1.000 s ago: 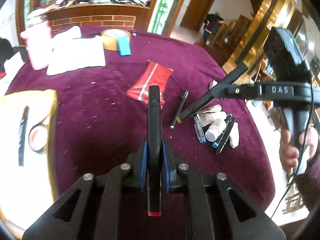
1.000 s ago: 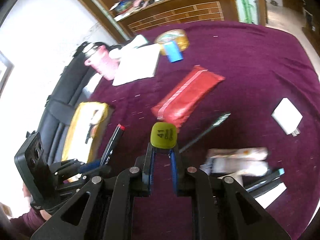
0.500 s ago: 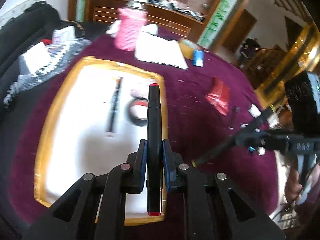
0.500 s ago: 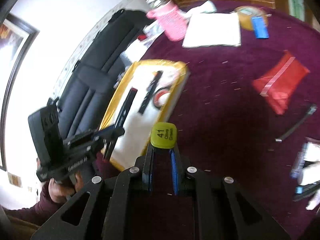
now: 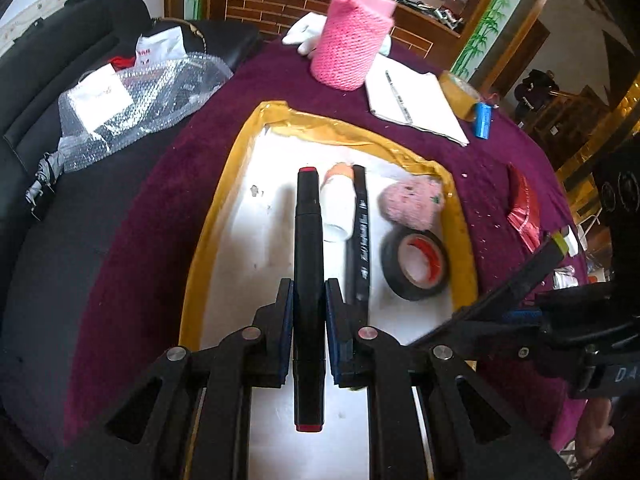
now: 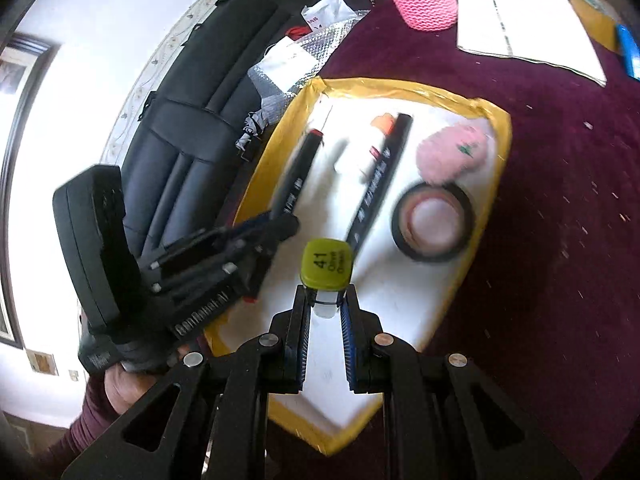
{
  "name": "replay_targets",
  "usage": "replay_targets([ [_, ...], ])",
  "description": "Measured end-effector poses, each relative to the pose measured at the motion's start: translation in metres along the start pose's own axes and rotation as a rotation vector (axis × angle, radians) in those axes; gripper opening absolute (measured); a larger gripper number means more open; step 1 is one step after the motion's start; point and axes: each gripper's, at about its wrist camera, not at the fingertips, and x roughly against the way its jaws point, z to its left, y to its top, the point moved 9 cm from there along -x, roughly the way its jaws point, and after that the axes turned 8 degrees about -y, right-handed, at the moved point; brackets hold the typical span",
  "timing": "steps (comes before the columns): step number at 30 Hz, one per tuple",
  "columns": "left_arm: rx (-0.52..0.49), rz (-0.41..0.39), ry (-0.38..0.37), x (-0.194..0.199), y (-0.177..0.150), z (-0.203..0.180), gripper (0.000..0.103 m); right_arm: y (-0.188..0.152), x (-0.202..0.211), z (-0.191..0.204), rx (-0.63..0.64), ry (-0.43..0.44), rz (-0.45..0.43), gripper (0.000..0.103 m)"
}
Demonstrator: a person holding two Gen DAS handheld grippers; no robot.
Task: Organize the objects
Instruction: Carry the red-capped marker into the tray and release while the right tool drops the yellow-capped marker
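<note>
My left claw [image 5: 307,312] clamped on a black red-capped marker [image 5: 308,256], my right claw [image 6: 325,322] gripping an olive-green-capped marker [image 6: 326,270], gold-rimmed white tray [image 5: 240,168] under both

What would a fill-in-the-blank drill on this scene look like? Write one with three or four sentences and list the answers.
1. The left claw is shut on a black marker with ____ end caps.
2. The marker in the right claw has a cap numbered ____.
3. The roll of black tape lies inside the tray with the ____ rim.
4. Beyond the tray stands a knitted sleeve coloured ____.

Answers: red; 41; yellow; pink
</note>
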Motion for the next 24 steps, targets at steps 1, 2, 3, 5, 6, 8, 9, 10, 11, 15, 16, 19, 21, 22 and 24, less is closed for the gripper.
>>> replay_targets([
  [1, 0.004, 0.006, -0.002, -0.003, 0.001, 0.002, 0.012, 0.005, -0.004, 0.003, -0.004, 0.001, 0.002, 0.014],
  [2, 0.009, 0.011, -0.004, -0.006, 0.002, 0.004, 0.012, 0.010, -0.008, 0.006, -0.009, 0.001, 0.005, 0.014],
  [3, 0.015, 0.015, -0.008, -0.008, 0.003, 0.007, 0.012, 0.017, -0.014, 0.008, -0.014, -0.004, 0.007, 0.014],
  [5, 0.030, 0.023, -0.005, -0.013, 0.004, 0.013, 0.012, 0.026, -0.019, 0.012, -0.028, 0.004, 0.010, 0.014],
  [6, 0.041, 0.027, -0.005, -0.015, 0.005, 0.016, 0.012, 0.031, -0.022, 0.014, -0.037, 0.005, 0.012, 0.014],
  [8, 0.044, 0.025, -0.002, -0.015, 0.008, 0.020, 0.012, 0.040, -0.029, 0.016, -0.045, -0.004, 0.017, 0.014],
  [9, 0.039, 0.022, -0.002, -0.014, 0.010, 0.021, 0.012, 0.044, -0.033, 0.016, -0.049, -0.010, 0.021, 0.013],
  [10, 0.040, 0.022, -0.007, -0.014, 0.011, 0.022, 0.012, 0.048, -0.037, 0.015, -0.054, -0.014, 0.026, 0.013],
  [11, 0.042, 0.021, -0.008, -0.014, 0.012, 0.023, 0.012, 0.050, -0.039, 0.015, -0.058, -0.018, 0.029, 0.013],
  [15, 0.046, 0.017, -0.020, -0.014, 0.015, 0.026, 0.012, 0.058, -0.048, 0.012, -0.083, -0.021, 0.039, 0.013],
  [16, 0.044, 0.016, -0.022, -0.014, 0.016, 0.026, 0.012, 0.059, -0.049, 0.011, -0.088, -0.023, 0.042, 0.013],
  [19, 0.050, 0.009, -0.040, -0.014, 0.017, 0.026, 0.012, 0.059, -0.052, 0.006, -0.096, -0.035, 0.049, 0.013],
  [21, 0.069, 0.009, -0.065, -0.012, 0.018, 0.026, 0.013, 0.059, -0.055, 0.003, -0.105, -0.045, 0.049, 0.013],
  [22, 0.079, 0.011, -0.077, -0.012, 0.018, 0.026, 0.017, 0.059, -0.055, 0.001, -0.112, -0.050, 0.049, 0.014],
  [24, 0.100, 0.014, -0.104, -0.009, 0.018, 0.025, 0.031, 0.057, -0.052, -0.003, -0.126, -0.057, 0.050, 0.017],
])
